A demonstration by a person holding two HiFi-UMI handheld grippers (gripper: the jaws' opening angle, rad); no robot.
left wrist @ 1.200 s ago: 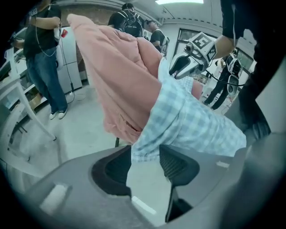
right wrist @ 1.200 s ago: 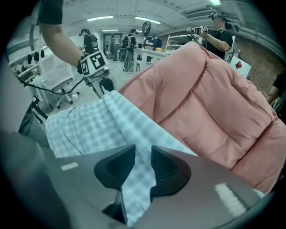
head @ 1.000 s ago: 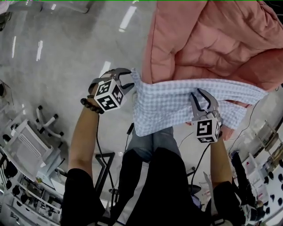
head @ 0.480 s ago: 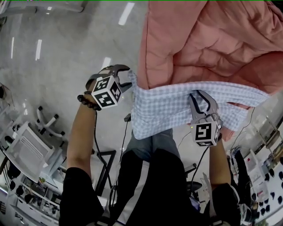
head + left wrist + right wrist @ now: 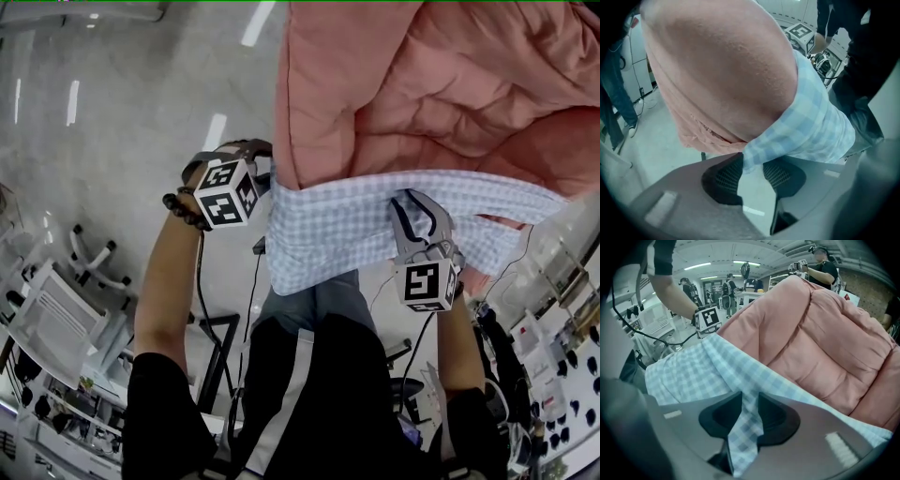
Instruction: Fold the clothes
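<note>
A light blue checked shirt [image 5: 337, 234] hangs over the near edge of a pink quilted blanket [image 5: 422, 84]. My left gripper [image 5: 265, 169] is at the shirt's left edge. In the left gripper view the shirt's corner [image 5: 754, 154] lies between the left gripper's [image 5: 751, 161] closing jaws, with floor still showing through the gap lower down. My right gripper [image 5: 412, 202] is shut on the shirt's upper edge near the middle. In the right gripper view a strip of the checked cloth [image 5: 745, 423] runs between the right gripper's [image 5: 749, 401] pads. Behind it rises the blanket [image 5: 820, 338].
The person's legs stand directly under the hanging shirt. A white rack [image 5: 56, 309] and a black stand [image 5: 220, 347] are on the grey floor at the left. Shelves with small items [image 5: 562, 356] are at the right. People stand far back [image 5: 729, 287].
The blanket and shirt have shifted left in the head view. My left gripper has come closer to the shirt's left edge. My right gripper has kept its hold on the cloth.
</note>
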